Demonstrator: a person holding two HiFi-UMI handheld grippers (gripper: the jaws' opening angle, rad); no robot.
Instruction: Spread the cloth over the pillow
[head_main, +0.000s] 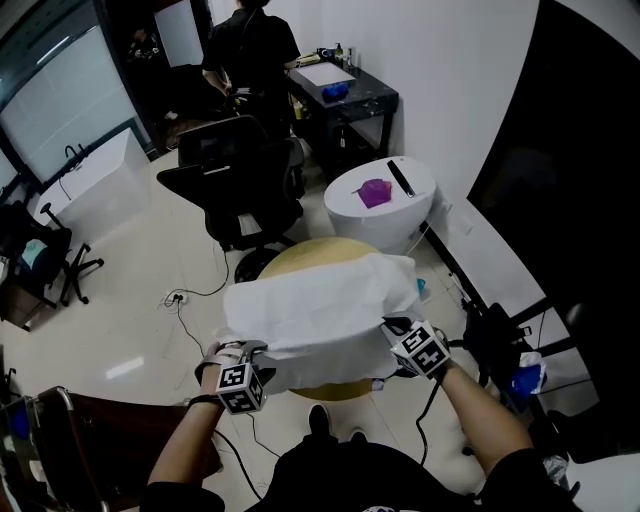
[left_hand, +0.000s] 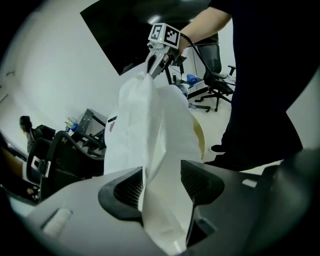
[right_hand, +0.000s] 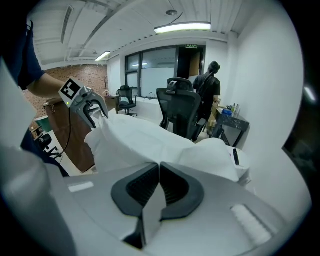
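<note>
Nearest the camera, the left hand-held gripper (left_hand: 160, 184) stands with its jaws apart. A fold of the white cloth (head_main: 320, 305) runs between them, but the pads do not clamp it. The right hand-held gripper (right_hand: 159, 182) is closed on the opposite near corner of the cloth, its pads pinching a thin edge. The cloth lies as a raised mound on the tan round surface (head_main: 310, 248). The pillow is judged to sit beneath it, fully covered and not itself visible.

To finish the step well, the right corner should be lowered until the hem rests slack before it is let go. Both near corners should hang evenly, and any ridge should be drawn outward rather than lifted.

Beyond are a white round surface (head_main: 350, 205) bearing a purple object (head_main: 375, 192), an office chair (head_main: 245, 175) and, farthest, a person (head_main: 250, 50).
</note>
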